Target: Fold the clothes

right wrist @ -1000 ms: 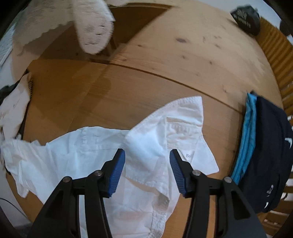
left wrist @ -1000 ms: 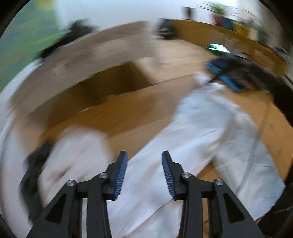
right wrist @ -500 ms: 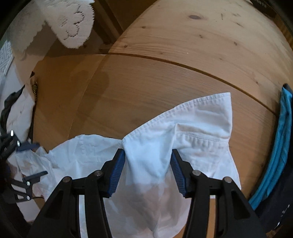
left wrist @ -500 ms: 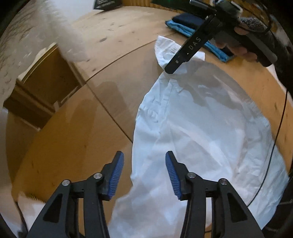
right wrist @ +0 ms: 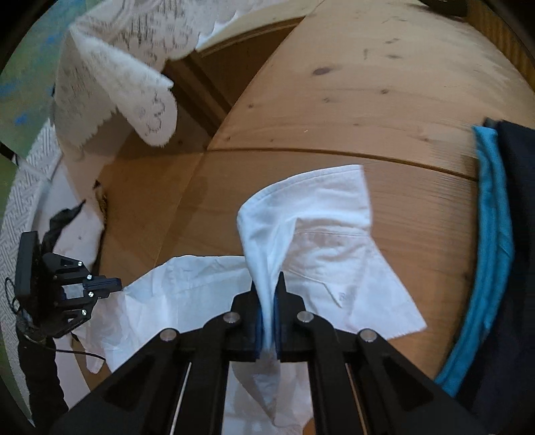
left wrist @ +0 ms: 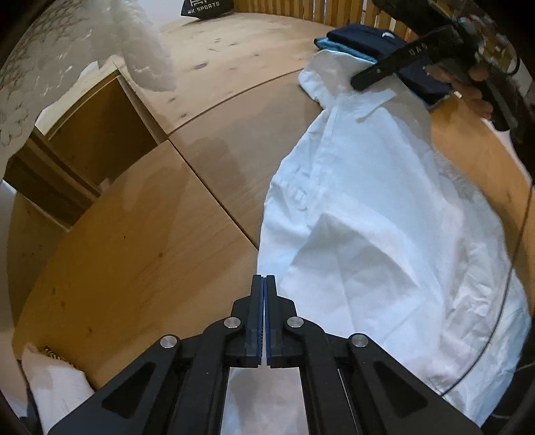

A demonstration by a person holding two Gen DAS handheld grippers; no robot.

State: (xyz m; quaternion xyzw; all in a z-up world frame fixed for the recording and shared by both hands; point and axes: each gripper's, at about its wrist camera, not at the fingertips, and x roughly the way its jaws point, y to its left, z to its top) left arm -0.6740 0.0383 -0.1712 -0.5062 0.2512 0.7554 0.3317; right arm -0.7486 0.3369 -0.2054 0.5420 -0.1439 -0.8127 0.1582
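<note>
My right claw (right wrist: 268, 313) is clamped on a pinched-up ridge of the white shirt (right wrist: 321, 247), right by the collar; cloth runs visibly between the blue pads. My left claw (left wrist: 265, 301) has its pads pressed together at the shirt's near edge; from its own camera I see no cloth between the tips, and from the right camera its tip sits at the shirt's edge, so I can't tell if it caught any fabric. The shirt lies crumpled across the wooden table (left wrist: 140, 254), collar end toward the far side, hem end toward me. The table is light pine in several boards, with seams (left wrist: 214, 197) running across it and a few dark knots. There's a rectangular gap (left wrist: 83, 144) in the top at far left, darker inside. A white lace cloth (right wrist: 127, 77) hangs over that corner, partly blocking the view. Just past the collar sits a folded stack: a dark navy garment (right wrist: 515, 234) on top of a bright blue one (right wrist: 491, 214), close to the shirt but not touching in the right view. A hand (left wrist: 474, 90) holds the right claw's grip above the collar. A thin black cable (left wrist: 511, 267) drapes over the shirt's right side. At near left, a jumble of white and dark clothes (right wrist: 77, 234) hangs off the table edge. Further back, a dark bag (left wrist: 204, 8) with printed lettering, and a wooden slatted wall (left wrist: 301, 10) behind.
</note>
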